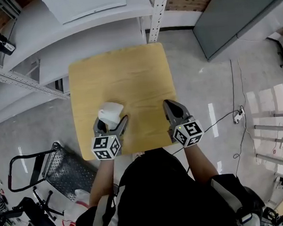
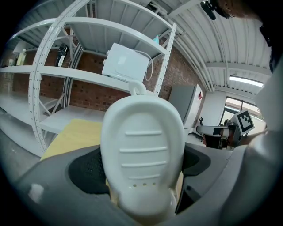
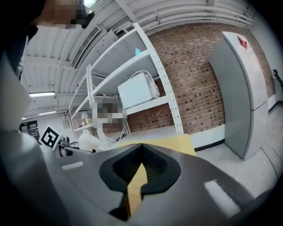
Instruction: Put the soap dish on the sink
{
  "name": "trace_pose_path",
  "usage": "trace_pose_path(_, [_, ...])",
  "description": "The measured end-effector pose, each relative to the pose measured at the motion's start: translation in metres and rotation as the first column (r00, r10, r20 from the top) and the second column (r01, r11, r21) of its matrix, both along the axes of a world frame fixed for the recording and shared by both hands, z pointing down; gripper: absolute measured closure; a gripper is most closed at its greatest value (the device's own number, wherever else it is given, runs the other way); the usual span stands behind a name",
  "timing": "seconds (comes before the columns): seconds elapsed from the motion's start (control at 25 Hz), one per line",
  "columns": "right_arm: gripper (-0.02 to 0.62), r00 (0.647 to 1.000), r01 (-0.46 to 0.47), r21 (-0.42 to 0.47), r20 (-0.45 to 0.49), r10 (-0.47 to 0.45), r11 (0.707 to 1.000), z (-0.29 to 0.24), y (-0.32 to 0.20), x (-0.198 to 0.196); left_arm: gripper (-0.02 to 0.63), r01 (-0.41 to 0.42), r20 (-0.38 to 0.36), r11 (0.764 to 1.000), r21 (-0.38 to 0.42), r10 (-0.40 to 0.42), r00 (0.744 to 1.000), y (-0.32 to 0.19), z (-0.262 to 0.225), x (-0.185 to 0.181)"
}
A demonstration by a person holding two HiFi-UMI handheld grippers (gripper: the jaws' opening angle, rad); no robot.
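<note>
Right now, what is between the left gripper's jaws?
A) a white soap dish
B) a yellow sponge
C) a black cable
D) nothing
A: in the left gripper view the white soap dish with its raised ribs fills the space between the jaws of the left gripper, which are closed on it.

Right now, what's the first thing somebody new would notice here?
The white soap dish stands out first. The left gripper holds it over the near left part of the yellow wooden table. Next comes the right gripper beside it, jaws shut on nothing, above the same table. No sink shows in any view.
</note>
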State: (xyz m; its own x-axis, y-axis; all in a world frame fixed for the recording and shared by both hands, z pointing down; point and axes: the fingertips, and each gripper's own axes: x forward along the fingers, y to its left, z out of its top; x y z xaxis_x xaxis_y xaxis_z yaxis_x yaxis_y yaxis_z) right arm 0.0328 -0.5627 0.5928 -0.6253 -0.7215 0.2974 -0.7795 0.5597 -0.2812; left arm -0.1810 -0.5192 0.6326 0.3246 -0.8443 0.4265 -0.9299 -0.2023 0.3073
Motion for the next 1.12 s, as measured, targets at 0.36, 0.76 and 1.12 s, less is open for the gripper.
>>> trace_pose_path(0.36, [0.589, 0.999, 0.010, -0.105, -0.047, -0.015, 0.994, 0.046, -0.001, -0.007, 0.140, -0.009, 0.015, 0.980, -0.201, 0.012, 1.000, 0.004, 0.053, 0.005])
trace_pose_path(0.76, [0.589, 0.997, 0.000, -0.182, -0.070, -0.013, 0.983, 0.073, 0.014, -0.004, 0.138, -0.037, 0.127, 0.920, -0.391, 0.093, 0.988, 0.027, 0.105, 0.012])
trace_pose_path(1.12, [0.589, 0.998, 0.013, -0.198, -0.059, -0.025, 0.980, 0.075, 0.017, 0.006, 0.138, -0.108, 0.229, 0.868, -0.485, 0.245, 0.942, 0.032, 0.131, 0.023])
